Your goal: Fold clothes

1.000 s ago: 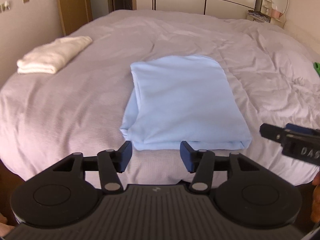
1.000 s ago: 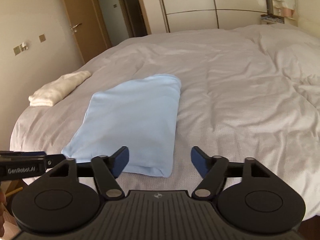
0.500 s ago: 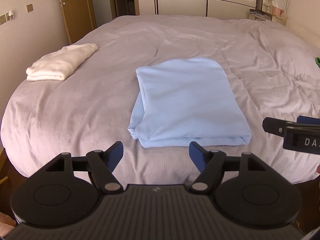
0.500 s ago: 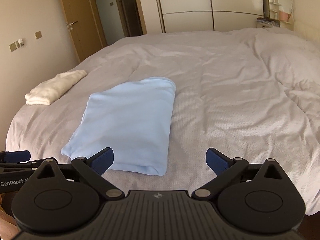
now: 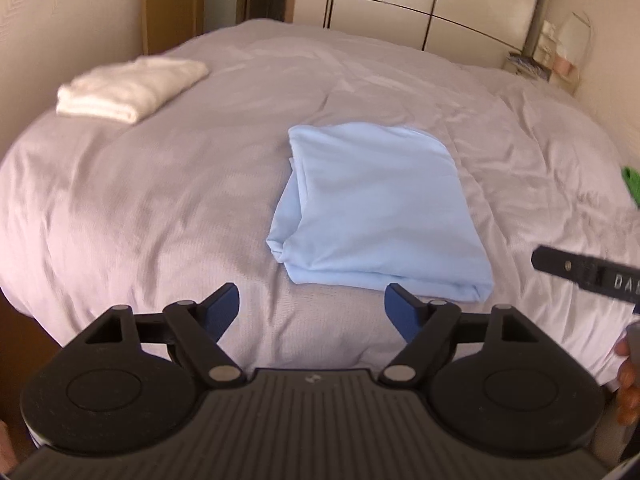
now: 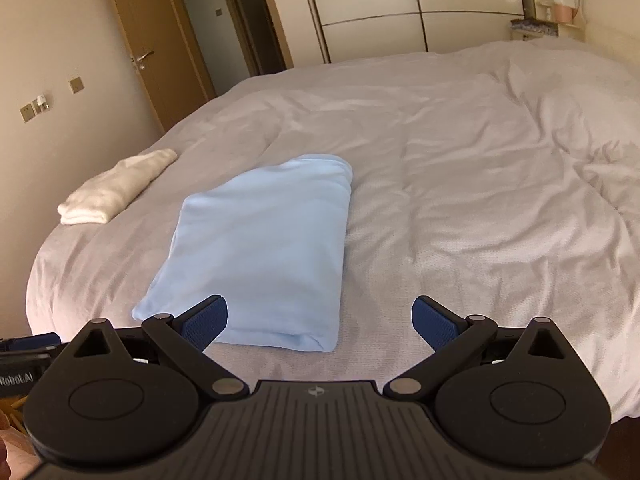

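Note:
A light blue garment (image 5: pixel 380 208) (image 6: pixel 260 248) lies folded into a neat rectangle on the bed, near its front edge. My left gripper (image 5: pixel 312 308) hangs open just short of the garment's near edge, nothing between its fingers. My right gripper (image 6: pixel 320 322) is open wide over the garment's near right corner, holding nothing. The right gripper's black finger (image 5: pixel 584 272) shows at the right of the left wrist view. A folded white towel (image 5: pixel 128 88) (image 6: pixel 116 188) rests at the bed's left side.
The bed (image 6: pixel 460 184) is covered by a wrinkled pale quilt. Something green (image 5: pixel 630 184) lies at its right edge. A wooden door (image 6: pixel 152 40) and white wardrobes (image 6: pixel 400 4) stand behind. A hand (image 5: pixel 626 376) shows at the lower right of the left wrist view.
Both grippers have opened wider and drawn back from the blue garment's near edge. The left view has swung a little to the left. The garment has not moved.

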Demonstrator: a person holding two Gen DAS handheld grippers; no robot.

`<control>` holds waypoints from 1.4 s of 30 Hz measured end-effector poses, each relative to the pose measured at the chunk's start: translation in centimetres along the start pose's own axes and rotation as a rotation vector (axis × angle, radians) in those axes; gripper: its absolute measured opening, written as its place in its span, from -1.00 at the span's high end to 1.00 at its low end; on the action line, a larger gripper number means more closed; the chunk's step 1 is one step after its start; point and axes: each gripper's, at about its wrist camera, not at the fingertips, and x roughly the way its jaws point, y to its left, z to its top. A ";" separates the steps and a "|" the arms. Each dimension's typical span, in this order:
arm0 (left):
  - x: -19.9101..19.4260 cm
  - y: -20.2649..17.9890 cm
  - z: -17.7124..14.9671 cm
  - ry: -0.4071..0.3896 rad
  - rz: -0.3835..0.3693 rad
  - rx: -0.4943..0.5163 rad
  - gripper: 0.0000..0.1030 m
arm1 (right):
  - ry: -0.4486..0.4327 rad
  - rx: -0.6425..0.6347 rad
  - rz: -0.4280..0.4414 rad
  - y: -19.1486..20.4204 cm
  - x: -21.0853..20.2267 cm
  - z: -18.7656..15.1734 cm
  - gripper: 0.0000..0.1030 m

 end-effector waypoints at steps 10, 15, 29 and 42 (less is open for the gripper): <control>3.4 1.4 0.8 0.072 -0.069 -0.100 -0.49 | 0.044 0.023 -0.026 0.0 2.7 0.2 -0.97; 4.8 1.1 1.1 0.090 -0.090 -0.115 -0.49 | 0.059 0.004 -0.033 0.5 3.9 0.6 -0.97; 8.5 5.2 -1.1 0.130 -0.294 -0.504 -0.50 | 0.106 0.011 -0.013 0.5 6.9 0.9 -0.97; 13.1 10.0 -5.2 0.032 -0.509 -0.929 -0.43 | 0.111 0.451 0.256 -6.3 9.0 -0.3 -0.97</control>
